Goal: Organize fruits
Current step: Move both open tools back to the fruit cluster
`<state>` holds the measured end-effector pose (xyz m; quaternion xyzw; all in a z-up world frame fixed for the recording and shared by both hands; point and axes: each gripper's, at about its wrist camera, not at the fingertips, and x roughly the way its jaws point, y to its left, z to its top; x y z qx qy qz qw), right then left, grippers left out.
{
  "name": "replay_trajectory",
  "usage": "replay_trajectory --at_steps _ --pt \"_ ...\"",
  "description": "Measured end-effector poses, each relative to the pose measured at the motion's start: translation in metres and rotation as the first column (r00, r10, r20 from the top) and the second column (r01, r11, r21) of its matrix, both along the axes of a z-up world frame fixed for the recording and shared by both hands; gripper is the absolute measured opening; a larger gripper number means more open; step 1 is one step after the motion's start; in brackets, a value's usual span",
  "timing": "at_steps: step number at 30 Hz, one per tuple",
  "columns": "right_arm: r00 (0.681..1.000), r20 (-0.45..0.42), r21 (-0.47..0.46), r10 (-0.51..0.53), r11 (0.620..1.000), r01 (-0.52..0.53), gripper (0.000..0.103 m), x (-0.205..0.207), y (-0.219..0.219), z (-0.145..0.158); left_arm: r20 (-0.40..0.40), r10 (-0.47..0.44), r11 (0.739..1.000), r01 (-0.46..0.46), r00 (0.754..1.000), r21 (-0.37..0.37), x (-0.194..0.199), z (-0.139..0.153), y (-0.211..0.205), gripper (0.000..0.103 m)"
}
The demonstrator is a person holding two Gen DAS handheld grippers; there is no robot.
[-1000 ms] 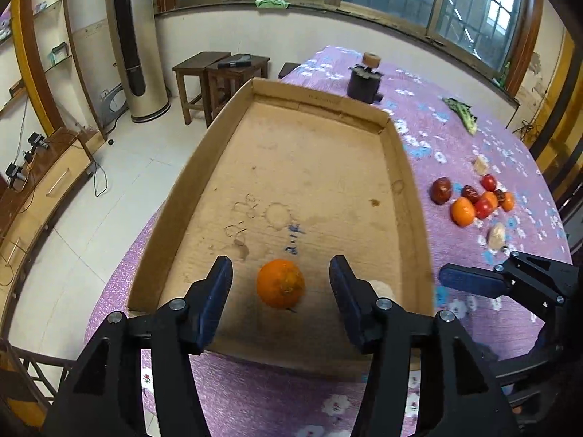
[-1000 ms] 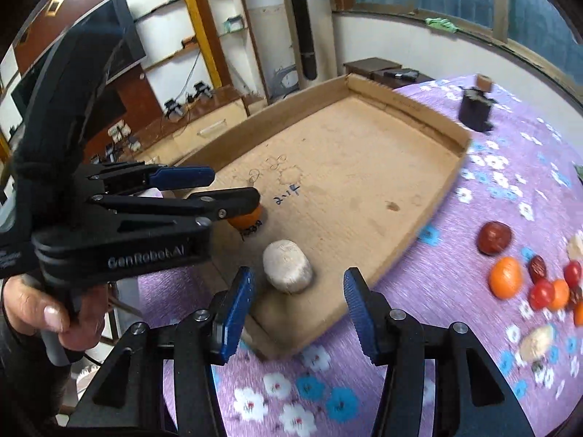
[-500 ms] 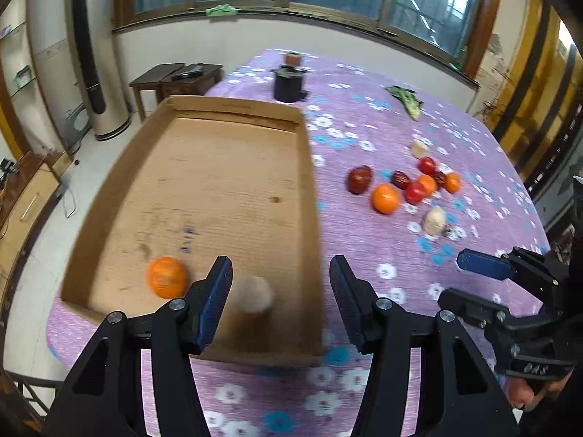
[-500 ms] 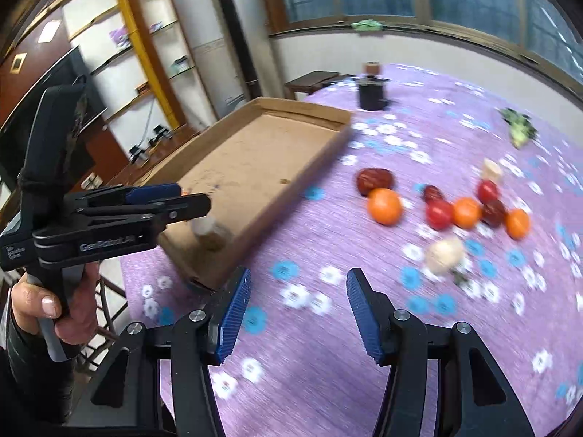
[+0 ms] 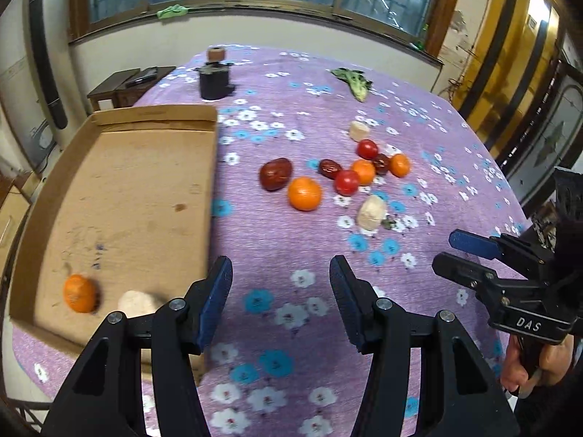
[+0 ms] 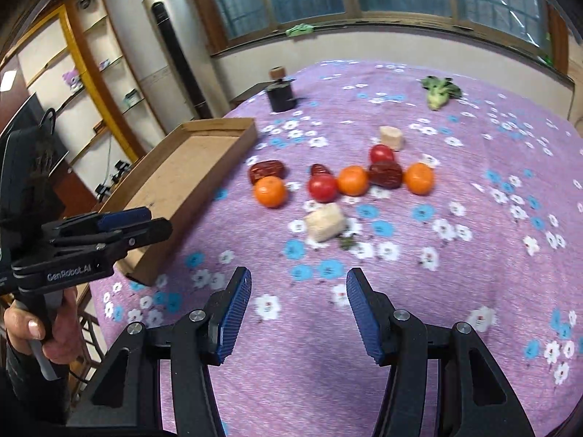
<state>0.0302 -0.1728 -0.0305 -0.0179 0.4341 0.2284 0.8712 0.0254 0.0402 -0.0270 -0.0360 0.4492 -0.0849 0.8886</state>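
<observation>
Fruit no. 2 was in the box by then. One sec earlier my left gripper (image 5: 280, 302) was right over the orange (image 5: 79, 293) inside the cardboard box (image 5: 153, 182), and my right gripper (image 6: 298, 313) was over the pale lump (image 5: 136, 302) at the box's near edge. In that sec I swung both away to the right, so both pointed at the purple worktop (image 5: 291, 247) instead. Orange and pale lump stayed behind, side by side in the near corner of the box.

Left jaws were wide open w/ nothing between them. Right jaws were wide open too, also w/ nothing in them.

So I think 2 things were done and the rest were waiting. Fruit pile (image 6: 342, 178) sat out on the cloth, well apart from both grippers: big orange (image 5: 304, 193), dark red date (image 5: 275, 174), red tomato (image 5: 346, 182), more small oranges and dates packed close, some touching. Another pale lump (image 6: 324, 222) lay nearest my right gripper, a bit apart from the pile.

My guess: next pick would be that near lump or the big orange, since those had room round them. Packed ones in the middle could roll if I bumped them.
</observation>
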Motion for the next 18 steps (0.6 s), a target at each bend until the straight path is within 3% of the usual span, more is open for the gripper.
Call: replay_trajectory --at_steps 18 --pt "0.991 0.008 -0.062 -0.13 0.99 0.13 0.056 0.062 -0.044 -0.021 -0.087 -0.032 0.998 0.027 0.996 -0.061 0.053 -0.031 -0.023 0.054"
